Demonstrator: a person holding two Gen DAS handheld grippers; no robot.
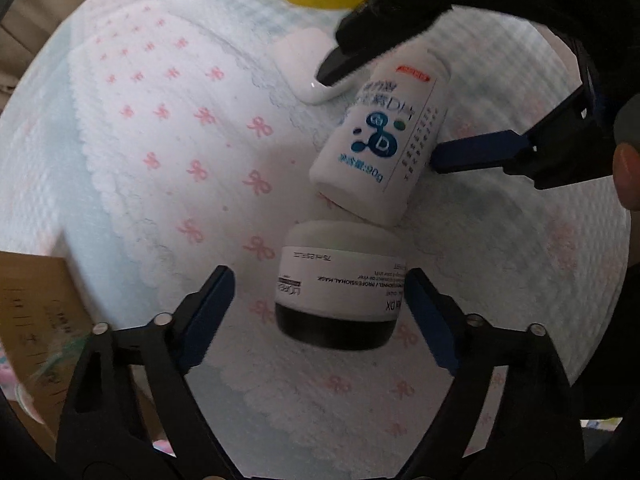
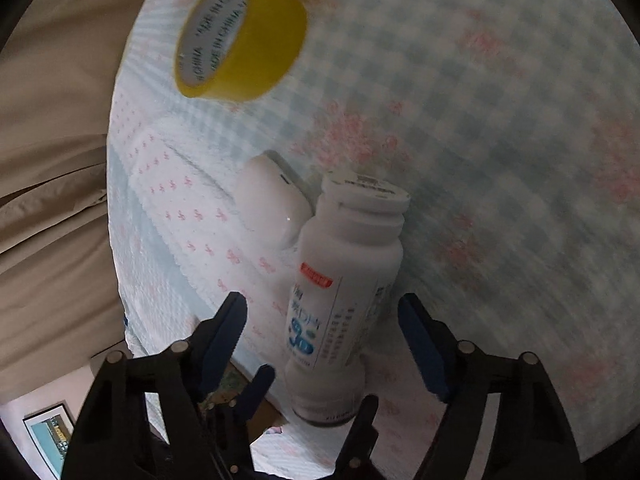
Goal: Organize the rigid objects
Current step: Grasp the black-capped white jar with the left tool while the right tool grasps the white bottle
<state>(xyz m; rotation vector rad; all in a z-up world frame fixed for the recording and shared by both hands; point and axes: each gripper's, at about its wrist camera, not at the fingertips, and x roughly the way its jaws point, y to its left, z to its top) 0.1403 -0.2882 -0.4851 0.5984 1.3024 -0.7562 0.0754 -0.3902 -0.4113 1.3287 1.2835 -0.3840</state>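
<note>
A white vitamin bottle (image 1: 380, 136) with blue print lies on its side on the checked cloth (image 1: 160, 140); it also shows in the right wrist view (image 2: 344, 292). A white jar with a black base (image 1: 338, 284) lies just below it, between the open fingers of my left gripper (image 1: 322, 304). My right gripper (image 2: 322, 328) is open, its fingers either side of the bottle, not touching it. A white earbud case (image 2: 276, 208) lies next to the bottle's cap. A yellow tape roll (image 2: 240, 36) lies further off.
The right gripper enters the left wrist view from the upper right, a blue fingertip (image 1: 480, 152) beside the bottle. A brown cardboard box (image 1: 36, 320) sits at the left. Beige fabric (image 2: 52, 160) lies beyond the cloth's left edge.
</note>
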